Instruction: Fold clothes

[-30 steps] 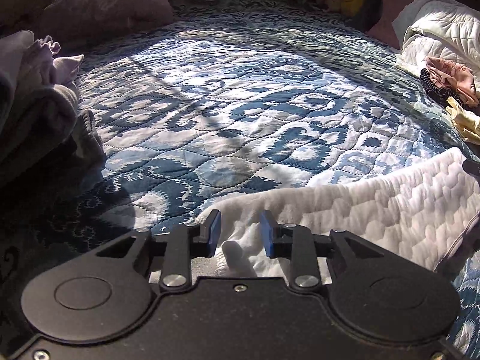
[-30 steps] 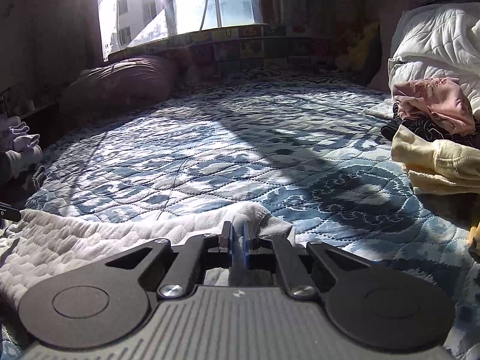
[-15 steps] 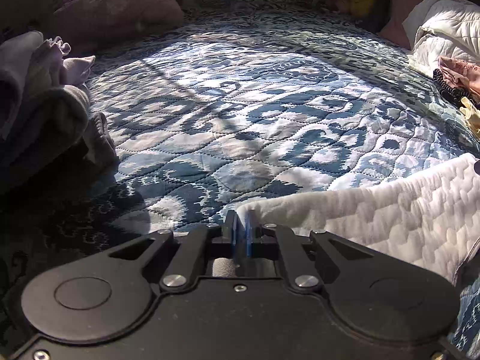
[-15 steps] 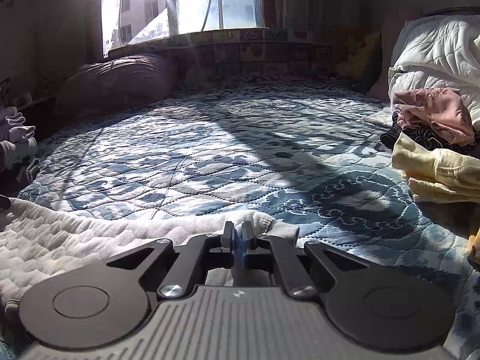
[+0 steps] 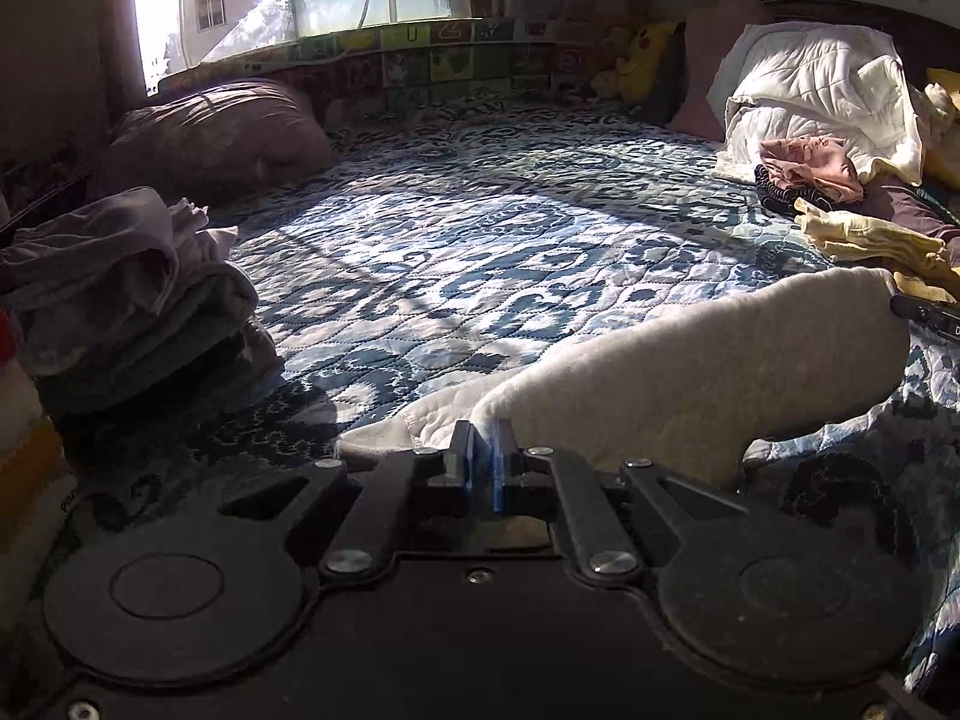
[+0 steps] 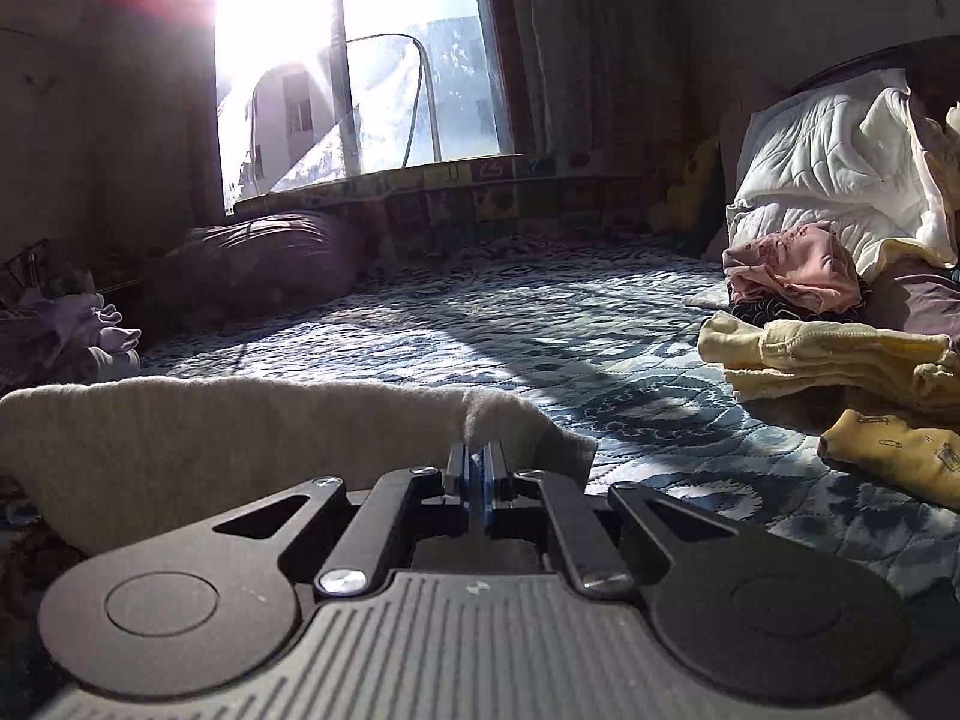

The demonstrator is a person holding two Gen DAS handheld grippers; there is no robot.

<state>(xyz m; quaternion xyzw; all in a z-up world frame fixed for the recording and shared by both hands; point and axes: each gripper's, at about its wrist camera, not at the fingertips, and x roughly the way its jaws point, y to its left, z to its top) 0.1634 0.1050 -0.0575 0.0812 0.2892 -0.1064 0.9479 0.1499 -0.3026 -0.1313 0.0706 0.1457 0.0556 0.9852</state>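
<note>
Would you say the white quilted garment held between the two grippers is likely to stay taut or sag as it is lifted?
The white quilted garment will probably sag: between the left gripper and the right gripper its edge already curves and droops. It looks thick and padded, so likely soft folds rather than sharp creases. The fuzzy surface suggests it should not slip from the shut jaws.

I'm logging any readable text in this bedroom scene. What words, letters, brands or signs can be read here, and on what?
"U": a single letter on one tile of the patchwork band under the window.
Other tiles there carry shapes or letters too blurred to read.
The pink garment has small print, unreadable.
The yellow garment has tiny printed marks, unreadable.
</note>
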